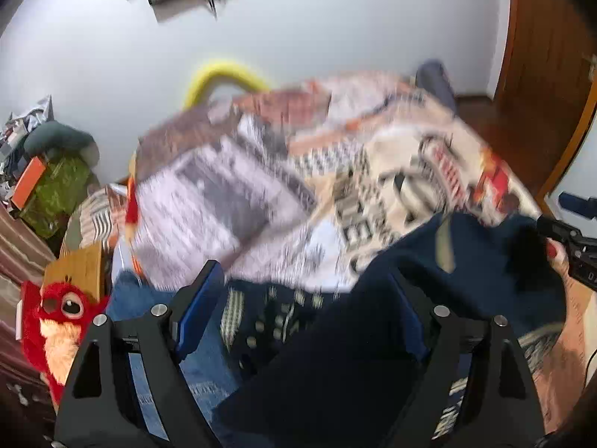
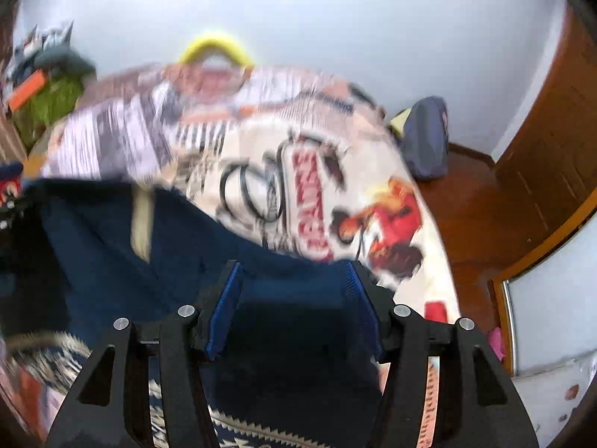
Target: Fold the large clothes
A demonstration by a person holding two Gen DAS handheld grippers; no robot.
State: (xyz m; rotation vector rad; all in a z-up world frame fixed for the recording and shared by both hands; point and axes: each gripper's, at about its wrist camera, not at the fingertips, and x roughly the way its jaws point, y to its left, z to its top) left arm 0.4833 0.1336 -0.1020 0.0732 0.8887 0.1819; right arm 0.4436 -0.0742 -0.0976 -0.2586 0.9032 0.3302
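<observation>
The left gripper point(image 1: 309, 310) and right gripper point(image 2: 294, 306) both hover with jaws wide apart, gripping nothing. Below them a navy sweater point(image 2: 179, 246) lies bunched on the printed bedspread point(image 2: 261, 149).

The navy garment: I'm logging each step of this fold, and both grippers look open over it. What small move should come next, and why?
Probably close the right gripper on the navy garment. Its blue-padded fingers stand apart with dark cloth between them, so nothing looks pinched yet. The left gripper is open too, over the same cloth on the printed bedspread. The blur makes contact hard to judge.
</observation>
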